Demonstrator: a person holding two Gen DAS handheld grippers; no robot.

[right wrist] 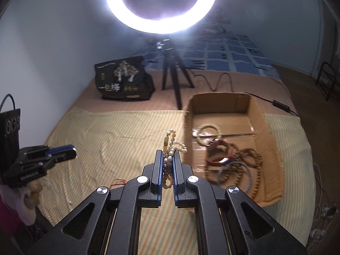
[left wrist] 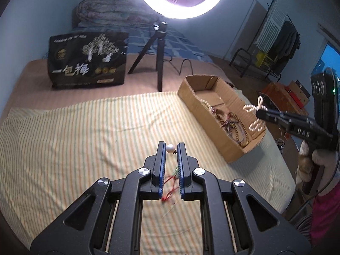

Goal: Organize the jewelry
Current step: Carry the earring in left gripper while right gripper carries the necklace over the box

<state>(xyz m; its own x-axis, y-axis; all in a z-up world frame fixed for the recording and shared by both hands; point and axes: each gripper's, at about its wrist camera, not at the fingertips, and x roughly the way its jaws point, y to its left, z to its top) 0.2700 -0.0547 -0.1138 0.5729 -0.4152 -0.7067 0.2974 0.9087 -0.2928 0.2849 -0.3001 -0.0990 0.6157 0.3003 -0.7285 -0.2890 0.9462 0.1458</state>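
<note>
My left gripper is open over the striped cloth. A white pearl pendant on a red and green cord lies between its fingertips. My right gripper is shut on a white pearl necklace and holds it in the air just left of the cardboard box. In the left wrist view the right gripper hangs over the box with pearl loops dangling. The box holds a pale bead bracelet, brown bead strands and a red bangle.
A ring light on a black tripod stands behind the box, its cable trailing right. A black printed bag sits at the back left. The bed edge drops off to the right, past the box. A folded quilt lies far back.
</note>
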